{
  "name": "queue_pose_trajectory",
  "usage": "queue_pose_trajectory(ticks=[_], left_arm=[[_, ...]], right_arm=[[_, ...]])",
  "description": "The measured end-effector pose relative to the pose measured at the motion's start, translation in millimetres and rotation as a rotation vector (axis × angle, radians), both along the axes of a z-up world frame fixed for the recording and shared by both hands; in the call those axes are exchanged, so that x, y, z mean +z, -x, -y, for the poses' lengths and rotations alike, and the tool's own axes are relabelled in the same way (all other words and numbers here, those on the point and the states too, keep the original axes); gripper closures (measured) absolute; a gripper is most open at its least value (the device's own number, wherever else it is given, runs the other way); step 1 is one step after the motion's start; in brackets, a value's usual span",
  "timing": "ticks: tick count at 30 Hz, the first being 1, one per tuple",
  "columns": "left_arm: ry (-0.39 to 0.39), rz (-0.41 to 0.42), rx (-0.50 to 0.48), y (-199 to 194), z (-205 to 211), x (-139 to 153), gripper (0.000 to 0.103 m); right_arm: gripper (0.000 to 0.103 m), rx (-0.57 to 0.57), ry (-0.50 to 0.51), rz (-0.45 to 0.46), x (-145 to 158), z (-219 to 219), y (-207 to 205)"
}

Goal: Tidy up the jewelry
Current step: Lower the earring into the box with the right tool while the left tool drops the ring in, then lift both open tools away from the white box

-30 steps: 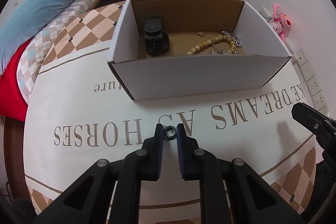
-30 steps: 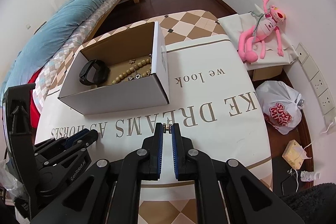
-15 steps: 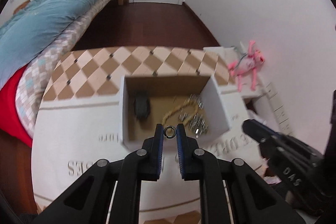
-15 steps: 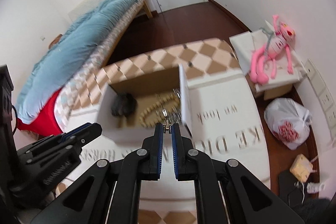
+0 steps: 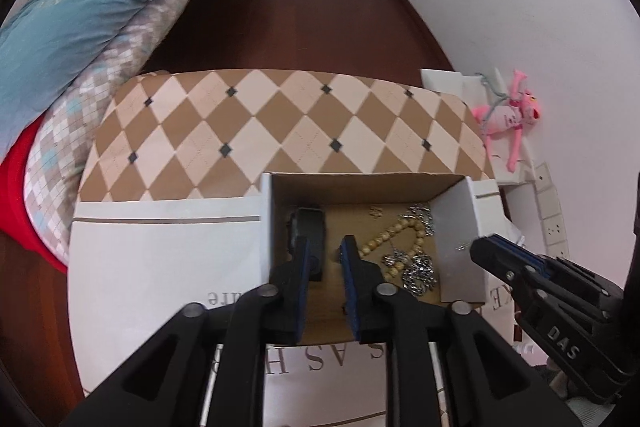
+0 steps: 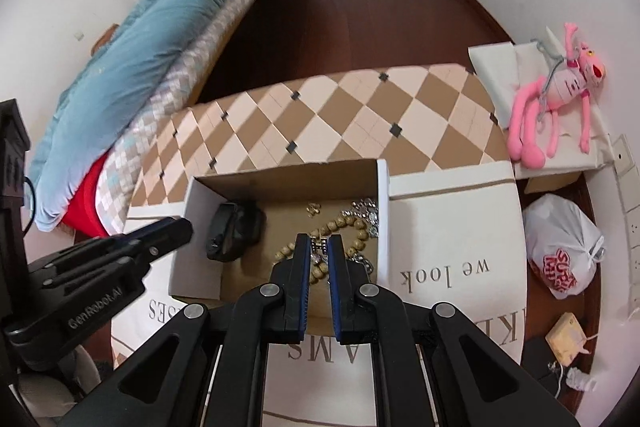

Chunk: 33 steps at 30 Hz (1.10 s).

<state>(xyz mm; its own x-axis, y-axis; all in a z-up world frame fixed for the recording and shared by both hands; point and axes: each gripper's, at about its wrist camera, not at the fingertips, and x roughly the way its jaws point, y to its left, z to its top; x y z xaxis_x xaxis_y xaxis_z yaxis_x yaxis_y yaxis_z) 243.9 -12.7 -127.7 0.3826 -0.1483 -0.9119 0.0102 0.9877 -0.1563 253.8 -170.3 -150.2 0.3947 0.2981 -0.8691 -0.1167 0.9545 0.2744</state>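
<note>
Both hand-held grippers: left (image 5: 325, 242) released, right (image 6: 319, 241) pinching one earring (image 6: 318, 246) over one box (image 6: 383, 227).

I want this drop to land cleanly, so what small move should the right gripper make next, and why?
Probably open the right gripper: it pinches a small metal piece above the cardboard box, over the bead bracelet, so releasing should drop it inside. The left gripper is open, holding nothing.

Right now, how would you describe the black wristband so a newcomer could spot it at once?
On the cloth-covered table stands an open white cardboard box. The black wristband lies at its end nearer the bed. It is the only dark, chunky piece; its neighbours are pale wooden beads and silver chains.
</note>
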Motion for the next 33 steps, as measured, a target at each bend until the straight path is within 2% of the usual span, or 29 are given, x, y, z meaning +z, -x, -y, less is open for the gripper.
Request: queue_pose_trajectory(ticks=[1,2,3,4,6,7,8,9,10,12,17,22,27,33], left_arm=[[-0.01,0.0,0.009,-0.3,-3.4,0.2,0.061],[-0.016,0.005,0.017,0.3,-5.4,1.6,0.052],[-0.017,0.017,0.026,1.8,-8.0,4.1,0.038],[-0.02,0.026,0.033,2.7,-10.4,6.1,0.033],[-0.036,0.035,0.043,5.7,-14.1,9.4,0.033],[-0.046,0.036,0.046,6.4,-15.4,9.9,0.029],[-0.062,0.039,0.052,8.0,-16.9,10.6,0.023],[-0.083,0.045,0.057,9.9,-18.4,10.9,0.01],[-0.098,0.05,0.06,11.2,-19.2,11.0,0.006],[-0.132,0.06,0.069,16.5,-21.2,10.0,0.006],[-0.169,0.041,0.073,29.4,-21.1,-4.3,0.004],[-0.163,0.026,0.076,40.2,-16.8,-9.0,0.003],[-0.154,0.052,0.083,53.0,-14.2,9.9,0.003],[-0.168,0.123,0.095,84.0,-14.8,50.7,0.003]], right_arm=[[0.072,-0.002,0.002,-0.007,-0.5,1.8,0.2],[0.066,-0.003,0.004,-0.011,0.0,3.1,0.0],[0.059,-0.006,0.006,-0.012,0.9,4.5,0.2],[0.058,-0.008,0.009,-0.013,2.0,5.7,0.4],[0.057,-0.012,0.024,-0.011,4.7,8.1,1.1],[0.054,-0.015,0.034,-0.007,6.2,8.9,1.7],[0.043,-0.018,0.049,-0.004,7.6,9.8,2.2],[0.027,-0.024,0.064,-0.002,8.8,10.7,2.7],[0.014,-0.032,0.085,0.002,9.9,11.5,3.3],[0.004,-0.04,0.148,0.013,11.7,11.6,5.7],[0.001,-0.042,0.3,0.012,5.5,7.6,12.2],[0.001,-0.038,0.34,0.002,-0.8,7.1,17.8],[0.001,-0.051,0.342,0.018,12.3,8.2,33.0],[0.001,-0.071,0.33,0.08,49.9,7.7,66.4]])
